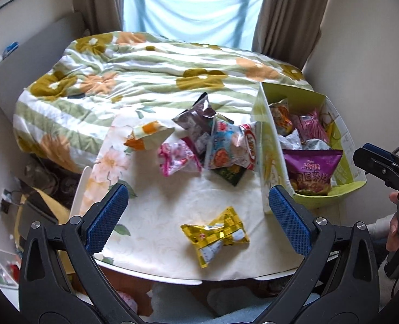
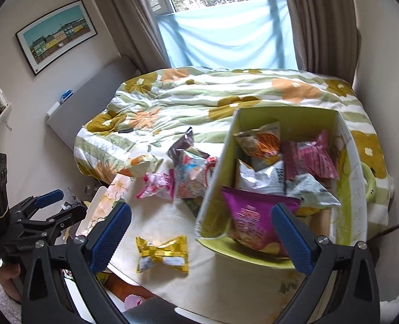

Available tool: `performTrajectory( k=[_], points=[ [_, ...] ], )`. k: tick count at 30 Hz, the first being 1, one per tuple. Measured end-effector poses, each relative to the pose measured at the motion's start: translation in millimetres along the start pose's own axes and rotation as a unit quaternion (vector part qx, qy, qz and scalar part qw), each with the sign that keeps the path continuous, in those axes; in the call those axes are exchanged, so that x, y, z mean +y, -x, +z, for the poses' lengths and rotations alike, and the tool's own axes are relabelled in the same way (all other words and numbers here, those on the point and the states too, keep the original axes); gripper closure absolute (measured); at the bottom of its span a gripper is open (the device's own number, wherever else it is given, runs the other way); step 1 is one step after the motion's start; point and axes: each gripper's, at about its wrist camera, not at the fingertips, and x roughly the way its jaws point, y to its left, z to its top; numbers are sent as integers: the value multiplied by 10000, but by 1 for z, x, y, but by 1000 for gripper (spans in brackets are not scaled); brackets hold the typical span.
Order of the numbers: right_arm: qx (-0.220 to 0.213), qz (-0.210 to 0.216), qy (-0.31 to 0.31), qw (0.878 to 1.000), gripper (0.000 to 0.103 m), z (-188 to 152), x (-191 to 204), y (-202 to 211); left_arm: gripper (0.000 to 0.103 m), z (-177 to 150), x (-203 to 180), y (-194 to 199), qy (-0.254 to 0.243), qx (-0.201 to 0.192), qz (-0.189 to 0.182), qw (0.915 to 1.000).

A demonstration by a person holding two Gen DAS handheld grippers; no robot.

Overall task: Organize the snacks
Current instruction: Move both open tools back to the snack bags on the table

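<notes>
A gold snack packet (image 1: 215, 235) lies alone near the table's front edge, also in the right wrist view (image 2: 161, 253). A heap of snack packets (image 1: 207, 140) lies mid-table, left of a yellow-green box (image 1: 264, 145) that holds several packets, a purple bag (image 1: 311, 170) in front. The box (image 2: 215, 189) and purple bag (image 2: 256, 218) show in the right wrist view. My left gripper (image 1: 198, 216) is open and empty above the gold packet. My right gripper (image 2: 200, 232) is open and empty, over the box's near corner.
The table has a pale floral cloth (image 1: 158, 232). A bed with a flowered quilt (image 1: 145, 75) lies behind it, under a window with curtains. The right gripper (image 1: 383, 167) shows at the left view's right edge. Clutter lies on the floor at left (image 1: 37, 205).
</notes>
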Motion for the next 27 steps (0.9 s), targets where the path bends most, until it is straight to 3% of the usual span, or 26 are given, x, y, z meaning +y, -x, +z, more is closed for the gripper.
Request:
performTrajectory(
  k=[9,14,22,27],
  points=[
    [96,-190,-364,9991,0,-4,64,-48,0,25,85,-34,-161,272,-307,9990],
    [268,-601,-780,9948,0,-15,91,-78,0,41,112,-64,-504,477,-633,9956],
    [355,-983,-1270,9864,0,-22,119,-131,0,71,143,-125,-1134,785,-1037,9850],
    [484,-1050,-990,9883,0,-19,128,-178,0,88,148,-175,-1590,1006,-1180,9750]
  ],
)
